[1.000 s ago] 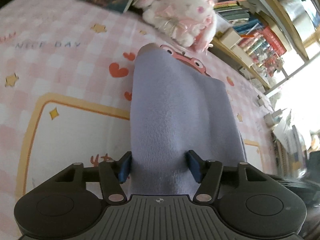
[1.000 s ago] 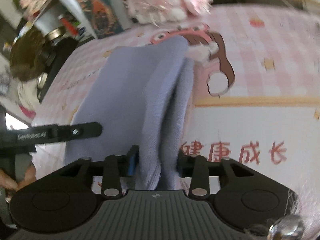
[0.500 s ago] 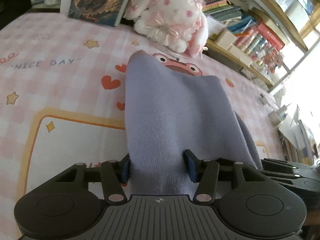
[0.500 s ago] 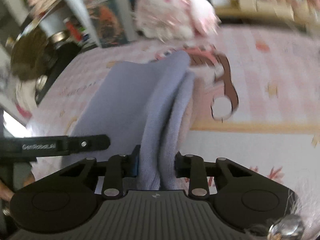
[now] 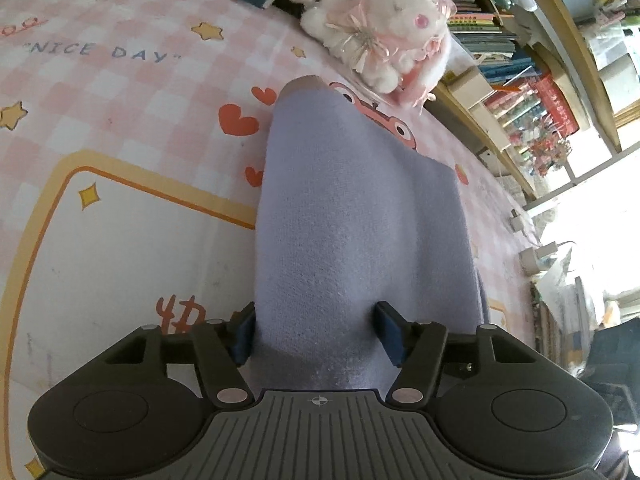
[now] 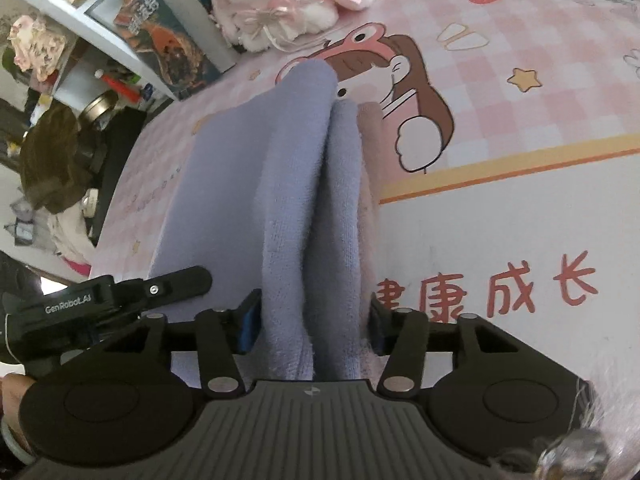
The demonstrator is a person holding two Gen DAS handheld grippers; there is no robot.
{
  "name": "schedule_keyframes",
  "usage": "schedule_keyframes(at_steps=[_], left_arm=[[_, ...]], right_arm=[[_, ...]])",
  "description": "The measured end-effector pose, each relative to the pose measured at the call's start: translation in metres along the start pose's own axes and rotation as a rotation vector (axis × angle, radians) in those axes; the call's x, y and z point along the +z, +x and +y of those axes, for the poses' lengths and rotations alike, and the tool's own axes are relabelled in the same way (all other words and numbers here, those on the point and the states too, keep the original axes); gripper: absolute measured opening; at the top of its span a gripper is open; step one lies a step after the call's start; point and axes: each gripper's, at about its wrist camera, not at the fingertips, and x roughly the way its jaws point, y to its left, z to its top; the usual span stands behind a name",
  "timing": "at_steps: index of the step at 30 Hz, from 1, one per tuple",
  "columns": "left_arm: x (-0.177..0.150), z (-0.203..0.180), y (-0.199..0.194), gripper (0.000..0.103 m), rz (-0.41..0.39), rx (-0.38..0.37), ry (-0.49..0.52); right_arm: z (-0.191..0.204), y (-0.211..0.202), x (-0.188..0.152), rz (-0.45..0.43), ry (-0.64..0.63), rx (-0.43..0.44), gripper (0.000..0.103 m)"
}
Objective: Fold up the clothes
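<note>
A lavender knit garment [image 5: 360,216] stretches away from me over the pink checked sheet [image 5: 120,92]. My left gripper [image 5: 318,330] is shut on its near edge, the cloth bunched between the blue pads. In the right wrist view the same garment [image 6: 304,184] shows a doubled fold with a pale pink lining at its right side, and my right gripper [image 6: 312,326] is shut on that fold. The left gripper's black body [image 6: 100,300] shows at the lower left of the right wrist view, close beside the cloth. A hand holds it at the frame's edge.
A white and pink plush rabbit [image 5: 384,20] sits at the far edge of the bed. Bookshelves [image 5: 520,80] line the right side. A poster book [image 6: 168,44] and cluttered shelves [image 6: 48,40] stand at the left in the right wrist view. Printed red characters [image 6: 500,292] mark the white panel.
Both grippers have kept hold of the garment. The views have shifted closer over the bed and the right wrist view has steadied; the fold now lies further toward the cartoon print.
</note>
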Motion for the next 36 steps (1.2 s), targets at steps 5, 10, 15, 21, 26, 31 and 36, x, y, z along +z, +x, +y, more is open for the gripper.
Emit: schedule_keyframes(at_steps=[5, 10, 15, 21, 26, 31, 36], left_arm=[[-0.002, -0.026, -0.02, 0.049, -0.078, 0.042, 0.082], [-0.007, -0.043, -0.038, 0.049, -0.136, 0.033, 0.119], [-0.018, -0.059, -0.041, 0.049, -0.153, 0.035, 0.151], [-0.029, -0.077, -0.042, 0.049, -0.173, 0.045, 0.187], [-0.035, -0.088, -0.04, 0.05, -0.181, 0.054, 0.195], [-0.042, -0.097, -0.039, 0.05, -0.188, 0.061, 0.198], [-0.049, -0.107, -0.037, 0.05, -0.195, 0.068, 0.2]], right_arm=[[0.022, -0.014, -0.001, -0.083, -0.148, -0.034, 0.028], [0.031, -0.036, -0.009, -0.174, -0.221, -0.025, 0.027], [0.03, -0.053, -0.016, -0.203, -0.263, -0.044, 0.027], [0.02, -0.066, -0.025, -0.222, -0.262, -0.046, 0.027], [0.009, -0.075, -0.027, -0.228, -0.263, -0.042, 0.027], [-0.002, -0.083, -0.029, -0.224, -0.259, -0.035, 0.027], [-0.011, -0.089, -0.03, -0.225, -0.262, -0.02, 0.027]])
